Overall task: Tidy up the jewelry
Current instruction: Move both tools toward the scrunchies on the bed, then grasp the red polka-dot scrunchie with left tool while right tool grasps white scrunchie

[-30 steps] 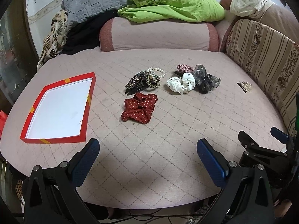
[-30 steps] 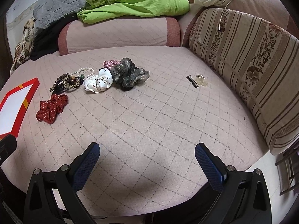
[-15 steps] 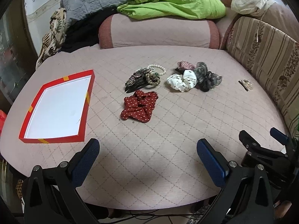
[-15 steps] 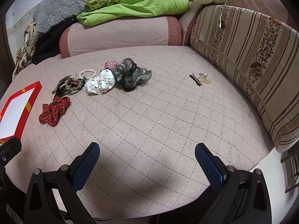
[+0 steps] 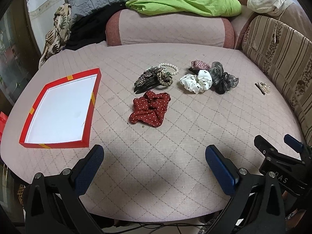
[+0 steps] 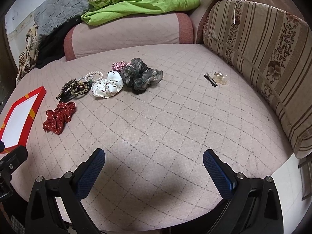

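Note:
A red-rimmed white tray [image 5: 93, 95] lies at the left of the quilted seat; it also shows in the right wrist view [image 6: 31, 115]. A red dotted scrunchie [image 5: 150, 109] [image 6: 58, 117], a dark ornate comb with a leopard band [image 5: 154, 78] [image 6: 75, 89], a pearl bracelet [image 5: 169, 68], a white scrunchie [image 5: 197, 81] [image 6: 108, 85], a grey scrunchie [image 5: 222, 78] [image 6: 141, 76], a checked scrunchie [image 5: 200, 64] and small clips [image 5: 263, 86] [image 6: 216, 78] lie mid-seat. My left gripper [image 5: 154, 165] is open and empty near the front edge. My right gripper [image 6: 154, 167] is open and empty; it also shows in the left wrist view [image 5: 276, 144].
A pink bolster [image 5: 169, 29] with a green blanket [image 5: 185, 0] and a grey quilt [image 6: 62, 7] stands at the back. A striped cushion [image 6: 263, 58] lines the right side. The seat's front edge drops off just below the grippers.
Both grippers have drifted slightly, so the items sit a little lower and closer in view. Nothing on the seat has moved.

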`<state>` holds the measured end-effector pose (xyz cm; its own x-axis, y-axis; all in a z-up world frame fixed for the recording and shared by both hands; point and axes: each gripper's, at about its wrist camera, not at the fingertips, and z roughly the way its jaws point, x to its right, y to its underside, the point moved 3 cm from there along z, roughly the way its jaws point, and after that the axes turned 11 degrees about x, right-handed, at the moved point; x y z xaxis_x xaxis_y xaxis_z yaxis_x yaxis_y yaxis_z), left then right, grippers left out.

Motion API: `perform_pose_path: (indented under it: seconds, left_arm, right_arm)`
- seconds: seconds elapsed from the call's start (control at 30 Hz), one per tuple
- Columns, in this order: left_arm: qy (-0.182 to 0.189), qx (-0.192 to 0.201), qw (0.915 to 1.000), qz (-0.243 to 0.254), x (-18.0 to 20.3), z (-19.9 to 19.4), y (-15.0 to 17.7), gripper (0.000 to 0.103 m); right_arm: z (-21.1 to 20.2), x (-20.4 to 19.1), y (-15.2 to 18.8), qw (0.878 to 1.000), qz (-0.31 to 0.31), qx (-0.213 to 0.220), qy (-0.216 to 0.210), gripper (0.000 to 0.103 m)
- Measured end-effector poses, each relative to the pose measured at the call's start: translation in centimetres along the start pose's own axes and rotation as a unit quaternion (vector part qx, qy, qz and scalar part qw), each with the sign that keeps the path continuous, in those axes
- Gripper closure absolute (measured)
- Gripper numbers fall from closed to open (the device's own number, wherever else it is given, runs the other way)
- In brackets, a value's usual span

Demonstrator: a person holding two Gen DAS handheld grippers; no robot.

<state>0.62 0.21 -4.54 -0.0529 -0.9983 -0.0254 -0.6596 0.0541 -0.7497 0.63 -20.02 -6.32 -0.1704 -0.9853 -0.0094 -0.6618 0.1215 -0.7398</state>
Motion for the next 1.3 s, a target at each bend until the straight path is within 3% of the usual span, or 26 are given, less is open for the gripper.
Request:
perform_pose_path:
  seconds: [0.57, 0.97, 1.3]
  left_arm:
    - [-0.013, -0.030, 0.9994, -0.011, -1.2, 2.7, 0.1, 0.000]
    - [-0.019, -0.041, 0.9981, -0.041, -5.7, 5.1, -1.1, 0.000]
    - [0.010, -0.046, 0.9976, -0.050, -6.3, 8.9, -2.8, 0.000]
  right_arm:
    - [2.5, -0.9, -1.0, 1.000, -0.014, -0.021, -0.012, 0.001]
    - [4.6, -1.5, -1.8, 0.999, -0.009, -0.031, -0.036, 0.001]
    - [8.9, -2.8, -5.7, 0.997, 0.026, -0.036, -0.067, 0.012]
